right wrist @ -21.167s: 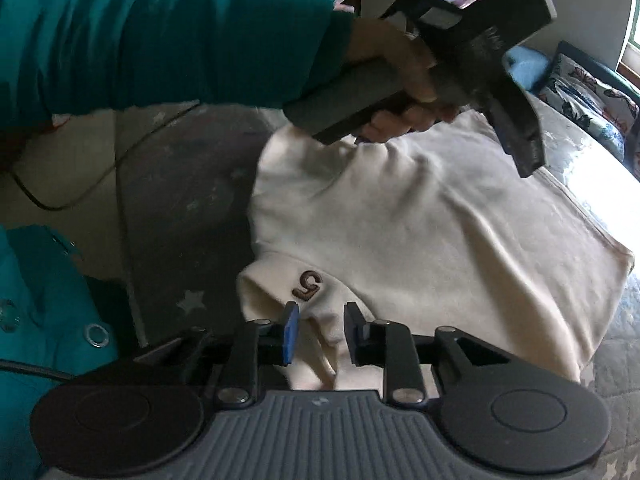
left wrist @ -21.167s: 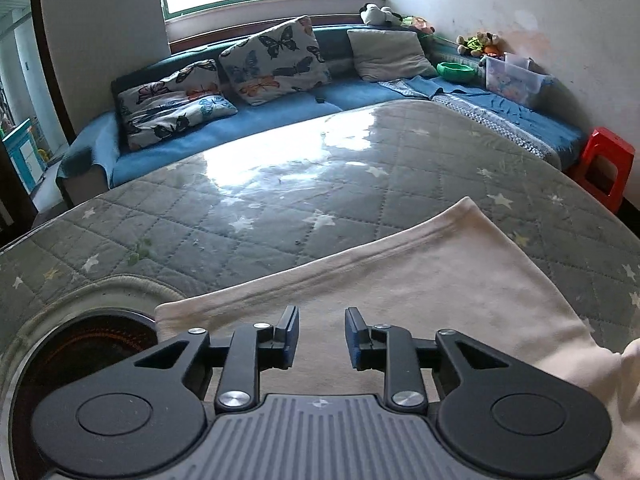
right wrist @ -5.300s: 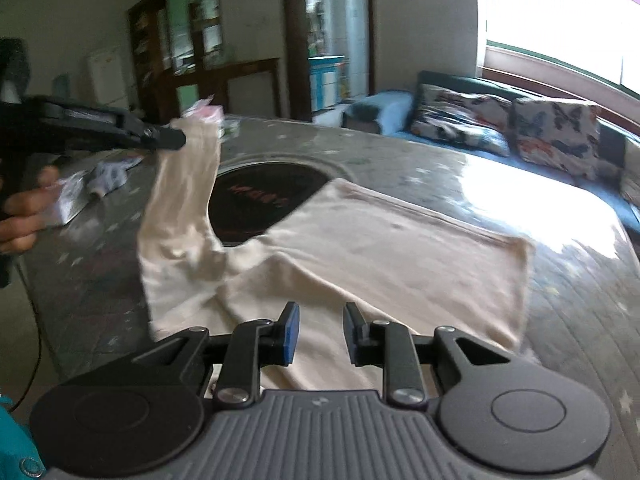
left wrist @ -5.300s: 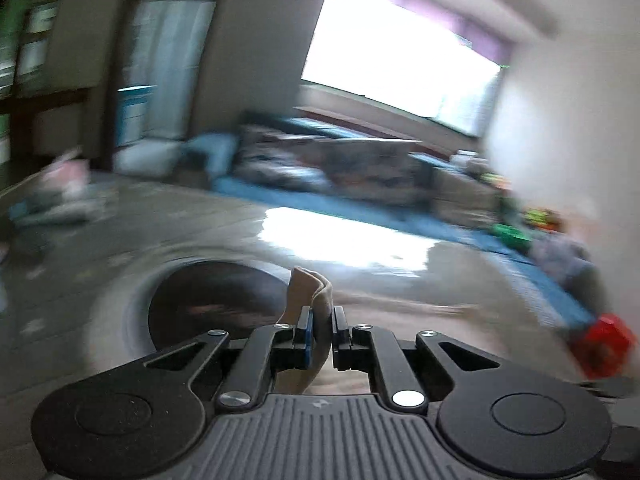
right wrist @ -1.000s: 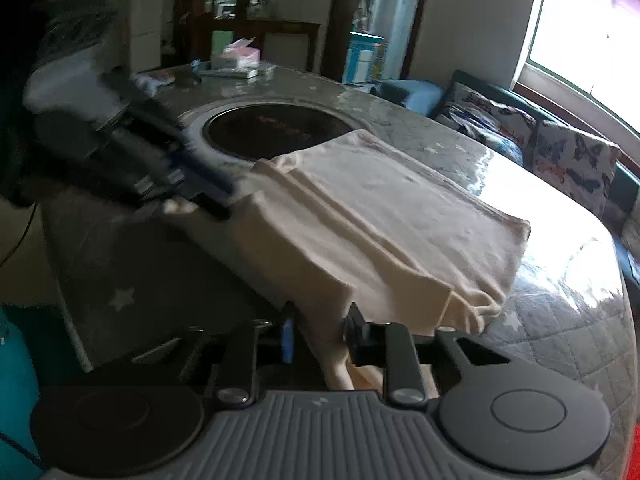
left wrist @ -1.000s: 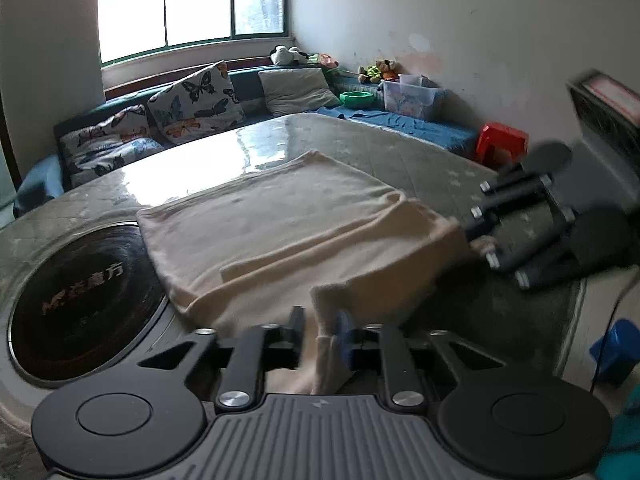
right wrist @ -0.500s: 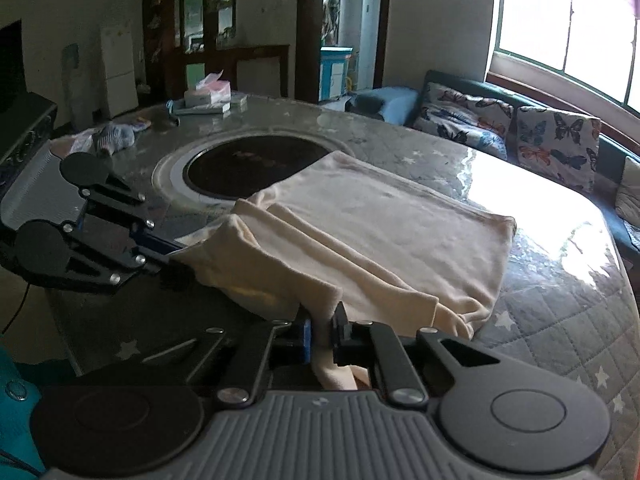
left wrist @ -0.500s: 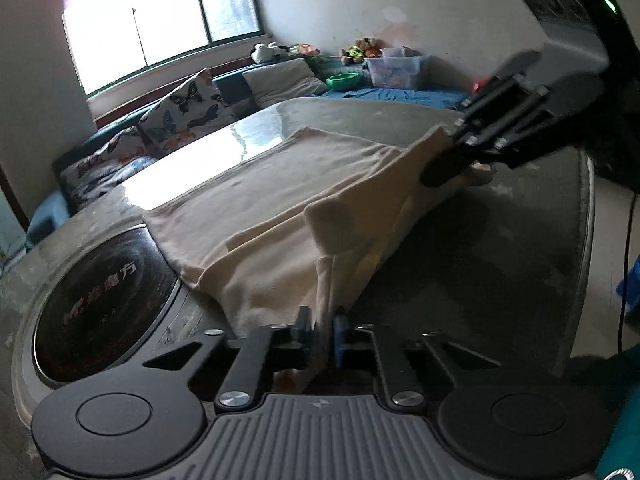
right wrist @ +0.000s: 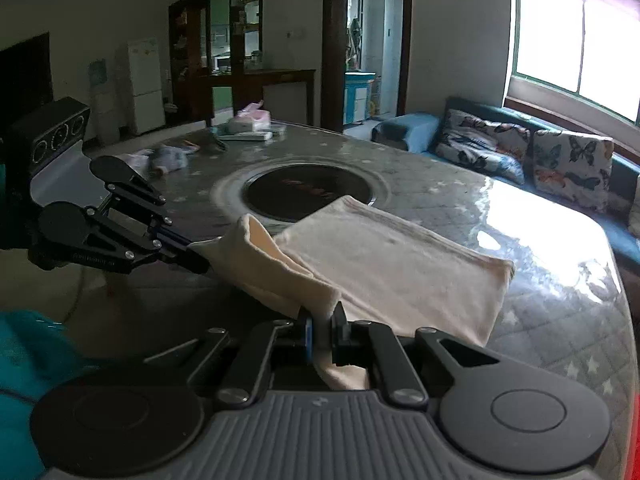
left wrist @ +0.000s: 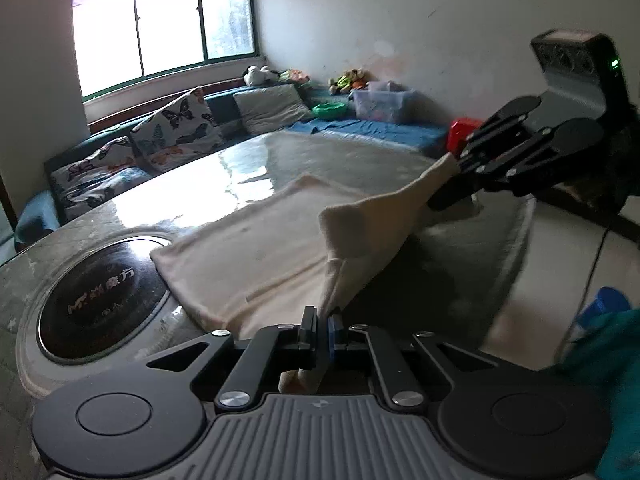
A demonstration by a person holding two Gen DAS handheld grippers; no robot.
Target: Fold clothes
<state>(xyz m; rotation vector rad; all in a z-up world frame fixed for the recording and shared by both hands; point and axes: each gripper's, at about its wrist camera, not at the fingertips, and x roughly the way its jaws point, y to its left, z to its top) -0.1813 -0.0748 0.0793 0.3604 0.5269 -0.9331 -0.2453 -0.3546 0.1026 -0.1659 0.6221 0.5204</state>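
Between both sets of fingers, left gripper (left wrist: pixel 323 330) and right gripper (right wrist: pixel 321 334) clamp the garment's (right wrist: pixel 396 268) lifted near edge; next, carry it forward over the surface (right wrist: pixel 560 320).

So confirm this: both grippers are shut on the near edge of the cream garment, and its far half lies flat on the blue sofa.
Not the sofa. In the right wrist view the cream garment has its far half flat on the quilted table, beside the dark round inset. Both the left gripper and the right gripper are shut on its near edge.
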